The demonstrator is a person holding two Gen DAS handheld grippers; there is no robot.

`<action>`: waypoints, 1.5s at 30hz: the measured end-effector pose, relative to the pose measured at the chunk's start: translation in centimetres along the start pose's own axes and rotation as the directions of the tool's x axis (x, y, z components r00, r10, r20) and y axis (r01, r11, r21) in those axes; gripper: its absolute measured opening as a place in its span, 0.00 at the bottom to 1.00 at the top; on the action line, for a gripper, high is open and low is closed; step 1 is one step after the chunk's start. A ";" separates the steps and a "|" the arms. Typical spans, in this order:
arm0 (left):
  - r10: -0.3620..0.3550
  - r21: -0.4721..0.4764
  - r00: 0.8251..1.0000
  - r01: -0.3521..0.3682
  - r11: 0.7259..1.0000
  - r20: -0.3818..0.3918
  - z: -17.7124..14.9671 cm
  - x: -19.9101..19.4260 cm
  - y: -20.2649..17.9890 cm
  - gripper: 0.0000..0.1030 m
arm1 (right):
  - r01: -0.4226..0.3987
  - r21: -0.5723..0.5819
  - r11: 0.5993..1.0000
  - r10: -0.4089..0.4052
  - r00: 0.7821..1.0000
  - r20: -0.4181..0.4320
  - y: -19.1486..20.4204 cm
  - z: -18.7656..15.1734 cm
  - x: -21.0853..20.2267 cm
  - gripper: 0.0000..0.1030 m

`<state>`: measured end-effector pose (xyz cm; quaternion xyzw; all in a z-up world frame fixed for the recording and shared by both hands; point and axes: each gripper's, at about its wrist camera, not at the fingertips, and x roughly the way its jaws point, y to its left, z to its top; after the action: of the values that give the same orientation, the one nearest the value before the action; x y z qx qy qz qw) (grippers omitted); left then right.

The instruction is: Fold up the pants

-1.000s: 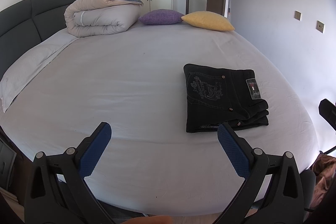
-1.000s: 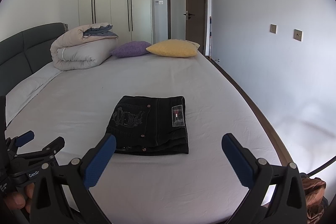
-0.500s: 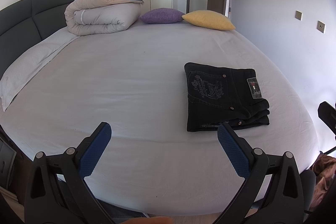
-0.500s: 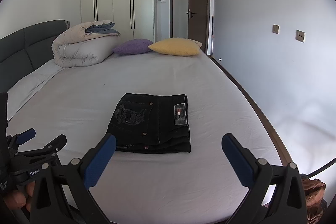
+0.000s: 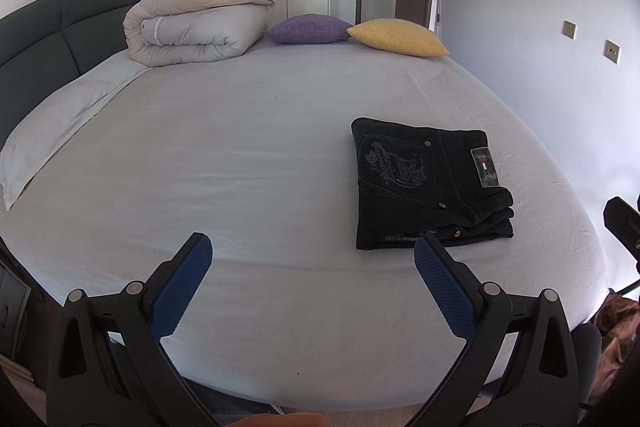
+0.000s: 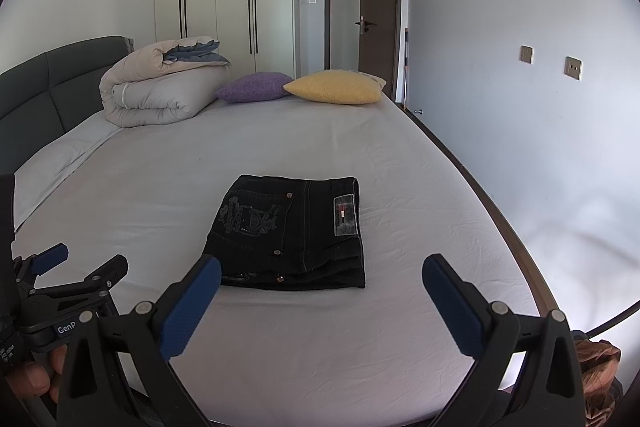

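Black pants (image 5: 430,187) (image 6: 292,231) lie folded into a compact rectangle on the white bed sheet (image 5: 240,163) (image 6: 160,187), embroidered back pocket and waistband label facing up. My left gripper (image 5: 308,251) hovers open above the near edge of the bed, left of the pants, holding nothing. My right gripper (image 6: 322,267) is open too, just short of the pants' near edge, and empty. The left gripper (image 6: 80,259) also shows at the lower left of the right wrist view, with a hand (image 6: 32,379) on it.
A rolled duvet (image 5: 196,23) (image 6: 160,87), a purple pillow (image 5: 306,29) (image 6: 256,87) and a yellow pillow (image 5: 396,37) (image 6: 336,87) sit at the far end. A dark headboard (image 5: 52,35) runs along the left. Brown fabric (image 6: 600,375) lies on the floor, lower right.
Both grippers have tilted upward and eased back slightly, so the pants sit lower in the views. The pants and the jaws are unchanged.
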<state>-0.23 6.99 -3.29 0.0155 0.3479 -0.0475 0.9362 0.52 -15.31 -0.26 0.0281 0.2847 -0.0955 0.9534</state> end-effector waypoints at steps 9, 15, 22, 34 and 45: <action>0.001 -0.004 1.000 -0.001 1.000 -0.005 -0.4 0.2 0.0 1.00 | -0.002 -0.001 1.000 0.002 1.000 -0.002 0.0 -0.1 0.0 1.00; 0.000 -0.003 1.000 0.000 1.000 -0.004 -0.4 0.2 0.1 1.00 | -0.002 -0.004 1.000 0.002 1.000 -0.004 0.2 -0.7 -0.1 1.00; -0.001 -0.002 1.000 0.001 1.000 -0.004 -0.2 0.1 0.1 1.00 | -0.003 -0.004 1.000 0.003 1.000 -0.005 0.2 -0.7 -0.1 1.00; 0.000 -0.004 1.000 0.000 1.000 -0.007 -0.5 0.2 0.2 1.00 | -0.006 -0.005 1.000 0.006 1.000 -0.008 0.1 -0.7 -0.1 1.00; 0.004 -0.008 1.000 -0.004 1.000 -0.013 -1.1 0.3 -0.1 1.00 | -0.007 -0.006 1.000 0.007 1.000 -0.010 0.2 -1.0 -0.1 1.00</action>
<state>-0.73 6.96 -4.36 0.0128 0.3540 -0.0440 0.9341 -0.07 -15.00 -1.06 0.0268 0.2899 -0.0910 0.9524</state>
